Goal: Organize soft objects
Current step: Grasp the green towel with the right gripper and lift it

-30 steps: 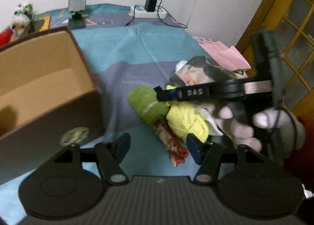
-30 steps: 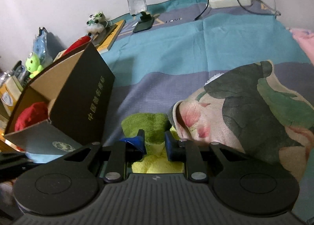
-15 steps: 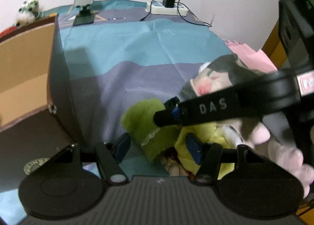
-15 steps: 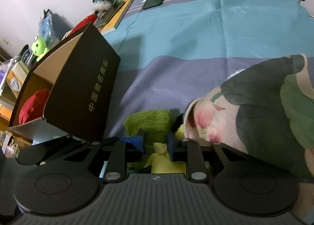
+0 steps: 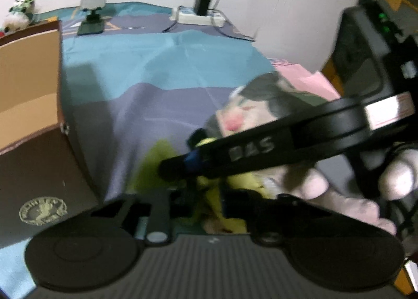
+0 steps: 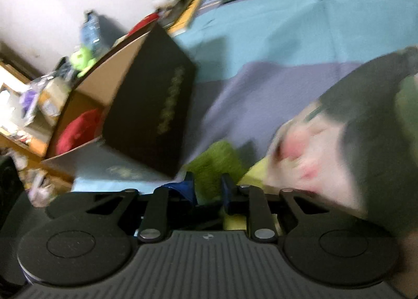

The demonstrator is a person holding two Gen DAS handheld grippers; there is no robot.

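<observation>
Nearest in the left wrist view, the left gripper (image 5: 198, 194) has just clamped its jaws together on the yellow cloth (image 5: 222, 210), which bunches up between the closed fingers; that part of the picture is blurred, so how much cloth is caught I cannot make out. Just above it the right gripper (image 5: 172, 168) reaches across from the right, a bare hand (image 5: 365, 189) wrapped round its handle. White letters on its black finger look like "DAS", though the first one is smeared. Its tip sits over the pile of soft things, between the yellow cloth and the green towel (image 5: 154, 165).

In the right wrist view the right gripper (image 6: 207, 188) is also closed; the green towel (image 6: 216, 165) lies right at its blue pads, and whether they actually pinch it is hard to tell through the blur. The floral cloth (image 6: 352, 147), pink blooms on dark leaves, is heaped just to the right of the fingers.

To the left stands the cardboard box (image 6: 156, 105), open, dark outside with a column of gold characters too blurred to read and a round gold emblem (image 5: 43, 210) on its lowered flap. A red soft thing (image 6: 75, 134) lies inside it.

Beyond, on the striped bedspread (image 5: 156, 64), a phone stand (image 5: 94, 6) and a power strip (image 5: 198, 18) sit by the wall, well apart from the pile.
</observation>
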